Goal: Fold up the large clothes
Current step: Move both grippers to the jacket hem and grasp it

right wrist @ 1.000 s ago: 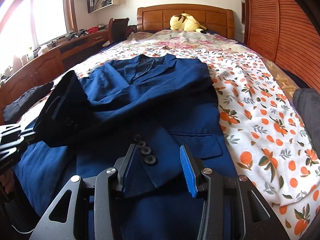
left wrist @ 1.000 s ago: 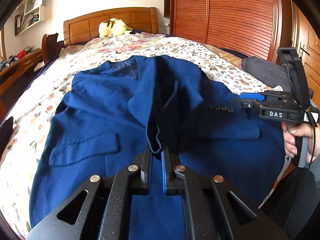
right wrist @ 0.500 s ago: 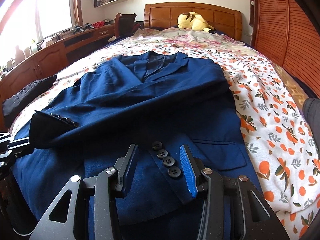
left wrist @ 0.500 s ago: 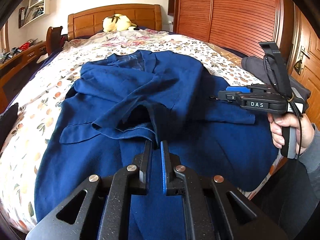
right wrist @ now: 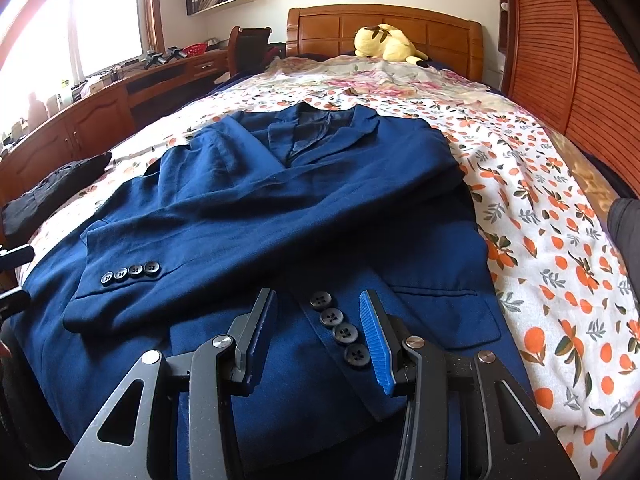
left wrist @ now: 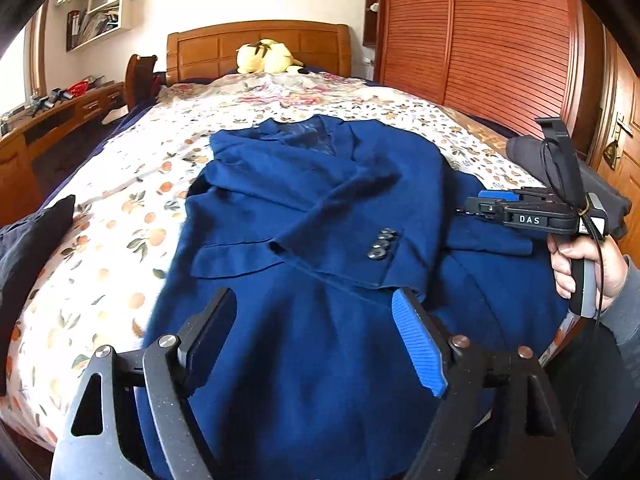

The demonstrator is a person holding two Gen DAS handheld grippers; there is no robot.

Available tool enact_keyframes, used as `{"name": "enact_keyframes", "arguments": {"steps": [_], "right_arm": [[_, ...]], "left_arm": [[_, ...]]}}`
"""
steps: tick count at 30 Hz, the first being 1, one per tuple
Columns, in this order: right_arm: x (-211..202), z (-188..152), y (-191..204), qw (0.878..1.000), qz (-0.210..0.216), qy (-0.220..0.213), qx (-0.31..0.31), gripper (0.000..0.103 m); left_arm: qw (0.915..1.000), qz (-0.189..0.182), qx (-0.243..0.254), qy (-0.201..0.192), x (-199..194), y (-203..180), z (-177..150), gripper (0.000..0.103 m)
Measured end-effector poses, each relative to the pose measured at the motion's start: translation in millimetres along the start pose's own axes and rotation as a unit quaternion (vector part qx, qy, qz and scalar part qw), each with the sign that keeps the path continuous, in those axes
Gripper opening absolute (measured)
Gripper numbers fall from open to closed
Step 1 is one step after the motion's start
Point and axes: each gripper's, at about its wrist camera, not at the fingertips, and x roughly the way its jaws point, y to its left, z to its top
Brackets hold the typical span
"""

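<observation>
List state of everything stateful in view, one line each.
left tool: open, holding nothing, above the jacket hem
right tool: open, holding nothing, over the lower sleeve cuff
blue jacket: face up on the bed, both sleeves folded across the front
upper sleeve: lying flat, released, cuff buttons showing
wardrobe doors: shut

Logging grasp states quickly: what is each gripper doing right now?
Left gripper: open, holding nothing, above the blue jacket.
Right gripper: open, holding nothing, over a buttoned sleeve cuff.
</observation>
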Motion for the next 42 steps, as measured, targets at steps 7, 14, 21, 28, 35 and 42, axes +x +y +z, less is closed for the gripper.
{"name": "enact_keyframes", "arguments": {"steps": [7, 14, 21, 28, 35, 42], "right_arm": [[10, 2, 4, 1.000, -0.005, 0.008, -0.007, 0.045], [17, 3, 6, 1.000, -0.010, 0.016, -0.006, 0.045], [18, 4, 6, 1.000, -0.014, 0.023, -0.005, 0.045], [-10, -8, -1, 0.999, -0.021, 0.013, -0.022, 0.045], [-58, -37, -36, 0.998, -0.054, 0.023, -0.016, 0.068], [-85, -63, -65, 0.994, -0.089, 0.067, 0.004, 0.069]], "left_arm": [[0.9991, 0.039, -0.017, -0.004, -7, 27, -8, 0.081], [0.9977, 0.060, -0.032, -0.006, -11, 47, -15, 0.081], [0.9971, 0.066, -0.038, -0.004, -10, 58, -21, 0.081], [0.9970, 0.062, -0.047, 0.004, -9, 72, -30, 0.081], [0.9979, 0.039, -0.051, 0.013, -4, 81, -41, 0.060], [0.9983, 0.033, -0.041, 0.025, -4, 84, -45, 0.050]]}}
